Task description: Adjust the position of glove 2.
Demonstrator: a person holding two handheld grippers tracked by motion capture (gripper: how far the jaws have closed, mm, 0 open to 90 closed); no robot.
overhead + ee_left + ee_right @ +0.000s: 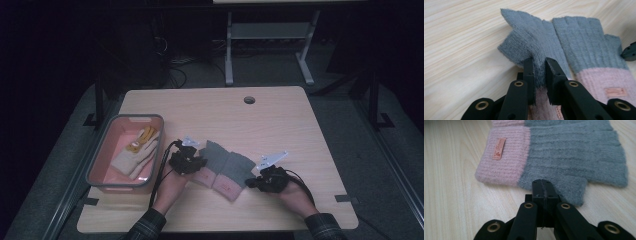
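Two grey fingerless gloves with pink cuffs lie side by side mid-table, the left glove (212, 160) beside the right glove (236, 170). My left gripper (539, 62) is shut on the left glove (531, 40), a ridge of grey knit pinched up between its jaws near the cuff. My right gripper (543, 182) has its jaws pressed flat together, their tip at the thumb edge of the right glove (574, 152); no fabric shows between them. That glove's pink cuff (506, 157) carries a small tan label (499, 148). In the high view my left gripper (200, 162) and right gripper (251, 181) flank the pair.
A grey-rimmed pink bin (100, 165) stands at the table's left edge with a cream and yellow work glove (137, 152) inside. A round cable hole (249, 100) sits near the far edge. Bare wood lies behind and to the right of the gloves.
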